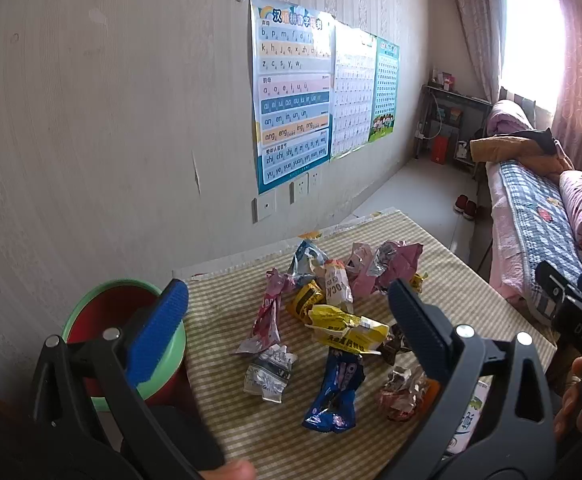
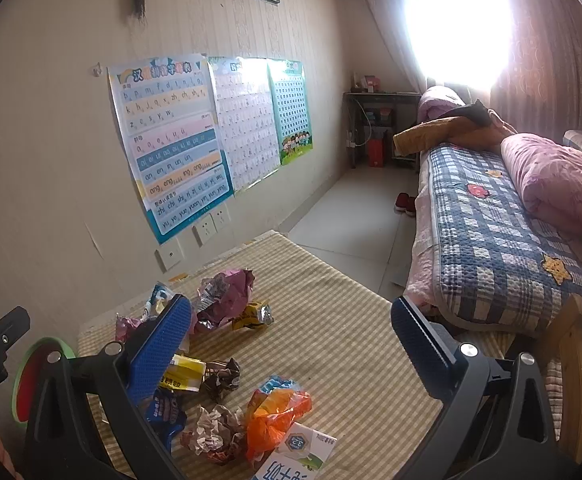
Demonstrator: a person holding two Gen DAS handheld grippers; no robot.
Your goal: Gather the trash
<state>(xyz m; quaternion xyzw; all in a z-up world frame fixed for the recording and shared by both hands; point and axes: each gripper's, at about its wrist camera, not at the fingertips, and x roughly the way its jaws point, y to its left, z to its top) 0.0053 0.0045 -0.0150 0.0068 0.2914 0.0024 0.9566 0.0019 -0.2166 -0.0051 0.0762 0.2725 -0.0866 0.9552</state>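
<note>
The wall poster [image 1: 291, 92] carries pinyin rows: "b p m f d t", "k h j q x zh ch", "z c s y w", "an en in un", "ang eng ing ong", "zhi chi shi ri zi ci si". The milk carton [image 2: 297, 456] shows "3.2" in a hexagon badge. A cream wrapper [image 1: 337, 286] reads "OCK"; smaller print is illegible.

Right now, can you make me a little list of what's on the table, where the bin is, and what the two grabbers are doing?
table: striped cloth with a pile of crumpled wrappers
wrappers: yellow wrapper, blue wrapper, orange wrapper, pink wrapper
carton: milk carton at the near edge
bin: green-rimmed red bin, left of the table
left gripper: open, empty, above the pile
right gripper: open, empty
</note>
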